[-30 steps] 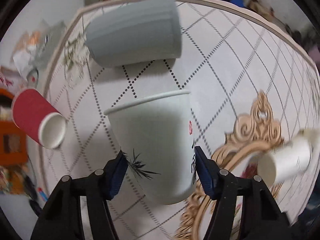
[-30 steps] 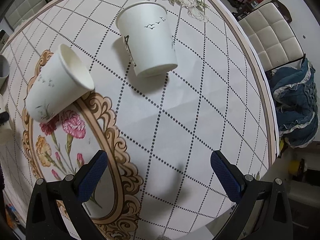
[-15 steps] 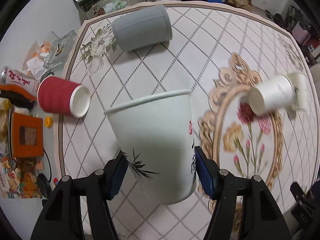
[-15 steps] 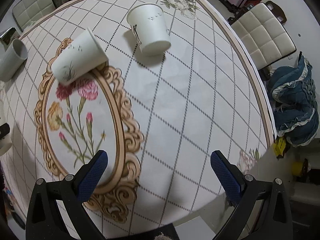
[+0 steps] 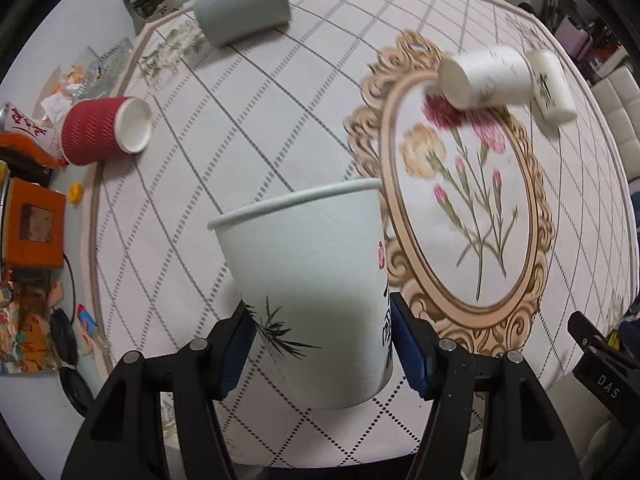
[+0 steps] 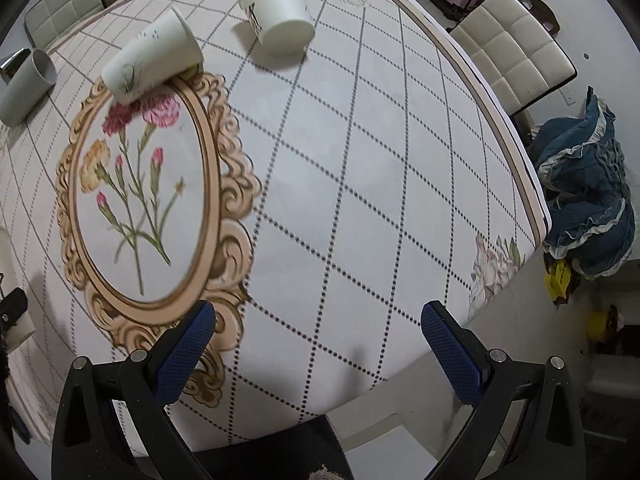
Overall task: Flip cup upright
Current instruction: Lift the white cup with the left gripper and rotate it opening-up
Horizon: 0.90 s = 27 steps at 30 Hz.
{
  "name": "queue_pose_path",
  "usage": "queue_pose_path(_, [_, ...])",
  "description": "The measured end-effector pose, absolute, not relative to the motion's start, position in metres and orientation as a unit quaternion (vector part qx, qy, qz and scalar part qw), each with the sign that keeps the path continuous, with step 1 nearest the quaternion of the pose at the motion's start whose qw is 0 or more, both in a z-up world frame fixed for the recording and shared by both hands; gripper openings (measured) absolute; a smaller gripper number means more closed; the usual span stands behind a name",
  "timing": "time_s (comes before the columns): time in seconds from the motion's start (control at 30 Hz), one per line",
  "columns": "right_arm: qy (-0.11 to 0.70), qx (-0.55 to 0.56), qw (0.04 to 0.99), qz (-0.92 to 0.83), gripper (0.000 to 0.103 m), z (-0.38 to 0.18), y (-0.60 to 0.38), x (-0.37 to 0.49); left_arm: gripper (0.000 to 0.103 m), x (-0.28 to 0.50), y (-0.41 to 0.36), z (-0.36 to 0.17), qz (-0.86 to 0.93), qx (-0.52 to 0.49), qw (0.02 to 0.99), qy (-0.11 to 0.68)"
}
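Left wrist view showed the left gripper (image 5: 320,344) pinching a white paper cup (image 5: 312,292) between its blue pads (image 5: 408,350), held above the patterned tablecloth (image 5: 280,120). Its rolled rim pointed away from the camera; a dark bamboo sprig, a small red seal and black calligraphy marked its wall. Beyond it lay a red ribbed cup (image 5: 106,132) and a grey cup (image 5: 244,6) on their sides. The right gripper (image 6: 316,344) hung spread wide, holding nothing, over the table's near edge.
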State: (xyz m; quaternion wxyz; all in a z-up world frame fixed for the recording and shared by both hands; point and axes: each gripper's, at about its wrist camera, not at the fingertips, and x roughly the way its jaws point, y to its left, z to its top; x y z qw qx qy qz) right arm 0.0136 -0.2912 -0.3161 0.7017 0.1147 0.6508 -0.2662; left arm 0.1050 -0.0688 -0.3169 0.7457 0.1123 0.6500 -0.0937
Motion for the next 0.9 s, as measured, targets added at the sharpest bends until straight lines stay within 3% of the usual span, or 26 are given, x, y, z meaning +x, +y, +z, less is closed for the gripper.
queue_pose_path(0.33, [0.652, 0.119, 0.697, -0.273, 0.103, -0.321, -0.301, 0.000, 0.062, 0.097, -0.075, -0.339, -0.099, 0.102, 0.727, 0.672])
queue_pose_path(0.5, [0.651, 0.121, 0.698, -0.274, 0.103, -0.320, -0.305, 0.004, 0.092, 0.099, -0.074, -0.343, -0.099, 0.101, 0.723, 0.676])
queue_pose_path(0.67, [0.652, 0.121, 0.697, -0.273, 0.103, -0.322, -0.309, 0.006, 0.100, 0.100, -0.072, -0.347, -0.099, 0.096, 0.719, 0.681])
queue_pose_path(0.9, [0.653, 0.121, 0.696, -0.273, 0.103, -0.325, -0.312, 0.008, 0.100, 0.100, -0.072, -0.347, -0.096, 0.096, 0.720, 0.681])
